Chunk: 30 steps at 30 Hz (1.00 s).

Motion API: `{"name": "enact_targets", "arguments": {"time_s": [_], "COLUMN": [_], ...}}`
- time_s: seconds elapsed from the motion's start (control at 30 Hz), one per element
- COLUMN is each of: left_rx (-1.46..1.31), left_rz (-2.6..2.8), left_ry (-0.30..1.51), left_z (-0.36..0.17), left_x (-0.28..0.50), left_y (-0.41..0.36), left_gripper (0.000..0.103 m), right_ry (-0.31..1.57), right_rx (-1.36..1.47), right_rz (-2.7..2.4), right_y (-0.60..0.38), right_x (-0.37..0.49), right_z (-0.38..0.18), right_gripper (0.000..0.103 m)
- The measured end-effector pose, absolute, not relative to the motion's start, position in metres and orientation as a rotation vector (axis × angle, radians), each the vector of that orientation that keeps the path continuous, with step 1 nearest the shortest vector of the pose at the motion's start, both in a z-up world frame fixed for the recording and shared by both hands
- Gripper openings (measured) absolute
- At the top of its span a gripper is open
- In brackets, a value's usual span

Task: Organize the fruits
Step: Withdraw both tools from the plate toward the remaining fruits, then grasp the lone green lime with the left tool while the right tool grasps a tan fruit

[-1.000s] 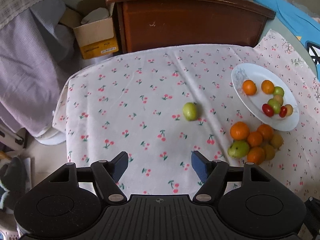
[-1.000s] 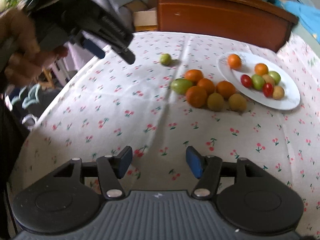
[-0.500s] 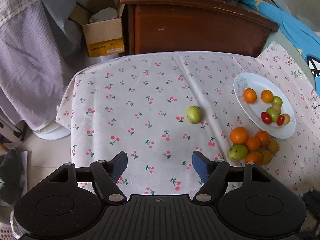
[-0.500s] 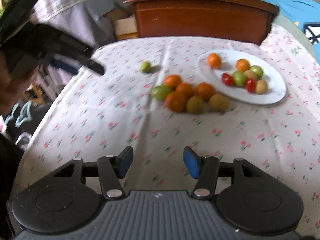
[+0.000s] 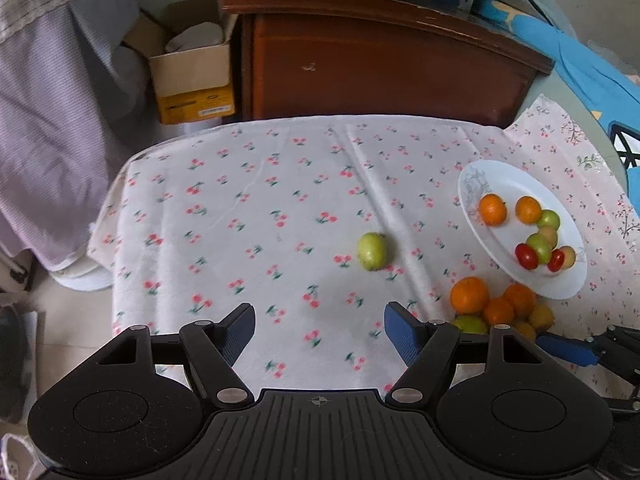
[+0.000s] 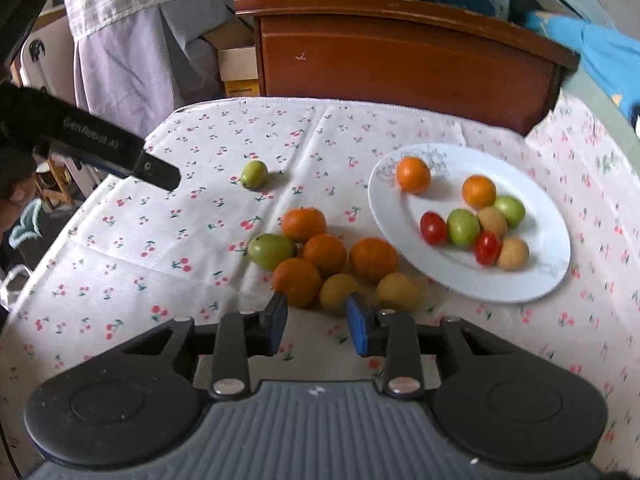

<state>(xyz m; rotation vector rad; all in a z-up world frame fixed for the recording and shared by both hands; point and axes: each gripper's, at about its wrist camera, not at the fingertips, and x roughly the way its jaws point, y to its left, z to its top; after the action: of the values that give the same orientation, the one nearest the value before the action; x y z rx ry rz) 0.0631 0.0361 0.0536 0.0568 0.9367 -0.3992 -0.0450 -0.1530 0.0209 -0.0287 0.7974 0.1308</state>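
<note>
Both the left gripper and right gripper are open, empty; the right one is near a yellow fruit beside the plate.

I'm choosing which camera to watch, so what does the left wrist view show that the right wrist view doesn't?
Only the left wrist view shows the open cardboard box clearly, and the right gripper's blue fingertip near the pile. Only the right wrist view shows the whole loose fruit pile, with the right gripper open just short of it. Both show the white plate, the lone green fruit and the wooden cabinet.
</note>
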Motion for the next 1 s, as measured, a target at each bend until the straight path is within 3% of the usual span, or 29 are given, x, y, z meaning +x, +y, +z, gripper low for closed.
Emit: {"name": "enact_targets", "arguments": {"time_s": [0.27, 0.8, 1.0], "left_rx": [0.072, 0.036, 0.039], "left_rz": [-0.453, -0.470, -0.482], "left_ry": [0.934, 0.955, 0.940], "left_z": [0.041, 0.025, 0.022], "left_x": [0.081, 0.110, 0.112], "left_y": [0.005, -0.013, -0.016], "left_gripper": [0.072, 0.070, 0.067], "right_ry": [0.801, 0.815, 0.826], "right_rx": [-0.030, 0.005, 0.028], "right_rz": [0.143, 0.234, 0.295], "right_y": [-0.159, -0.165, -0.164], "right_x": [-0.035, -0.016, -0.017], "right_z": [0.019, 0.016, 0.022], "right_gripper": [0.033, 0.044, 0.040]}}
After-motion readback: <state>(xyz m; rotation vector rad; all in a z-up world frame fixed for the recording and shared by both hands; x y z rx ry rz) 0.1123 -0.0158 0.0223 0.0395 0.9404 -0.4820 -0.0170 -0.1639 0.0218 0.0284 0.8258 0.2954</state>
